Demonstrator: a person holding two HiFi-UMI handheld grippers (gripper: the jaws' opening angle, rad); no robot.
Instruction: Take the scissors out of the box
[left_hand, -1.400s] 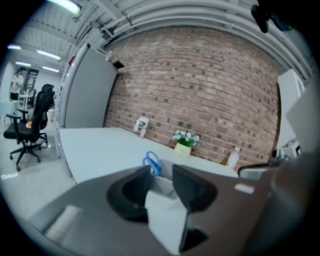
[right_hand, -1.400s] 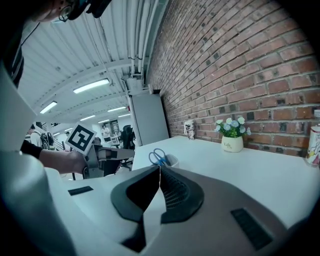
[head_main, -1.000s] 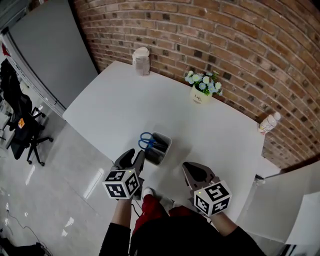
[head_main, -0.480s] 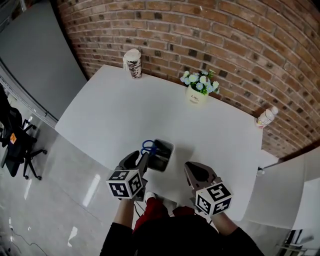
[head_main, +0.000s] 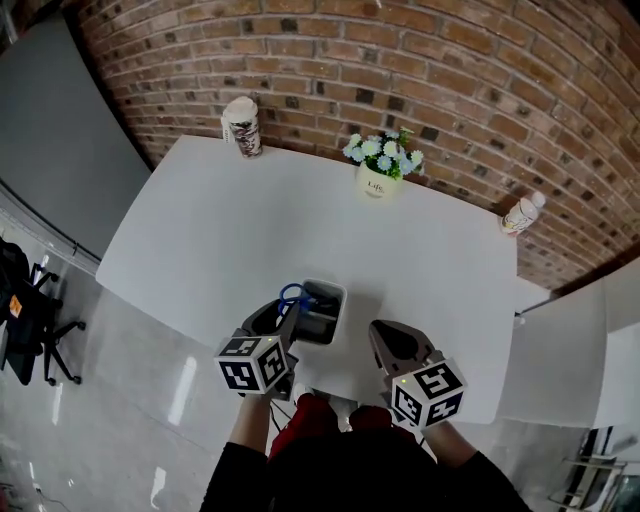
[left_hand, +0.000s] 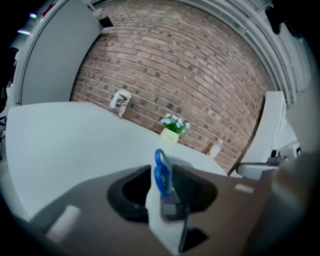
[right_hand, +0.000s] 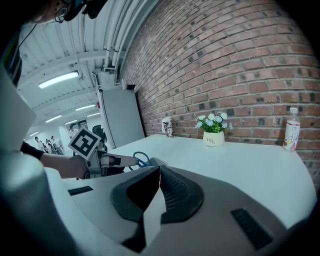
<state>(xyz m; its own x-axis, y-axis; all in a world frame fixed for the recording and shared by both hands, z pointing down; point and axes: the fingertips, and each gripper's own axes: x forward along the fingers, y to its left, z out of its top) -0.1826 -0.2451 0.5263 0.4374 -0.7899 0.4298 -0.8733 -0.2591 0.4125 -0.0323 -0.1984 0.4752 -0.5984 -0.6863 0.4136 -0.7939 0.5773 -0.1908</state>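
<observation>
The left tool (head_main: 283, 318) has its jaws apart, though they have just been closing a little. The blue handle loops of the scissors (head_main: 292, 296) show in the gap at their tips; no firm grip can be seen. The scissors stand upright in the grey box (head_main: 336, 318), at its left end. The right tool (head_main: 381, 330) hovers just right of the box, jaws together and holding nothing. The box sits near the front edge of the white tabletop (head_main: 300, 220). Well behind the box, a flower pot (head_main: 378, 180) stands against the brick wall.
</observation>
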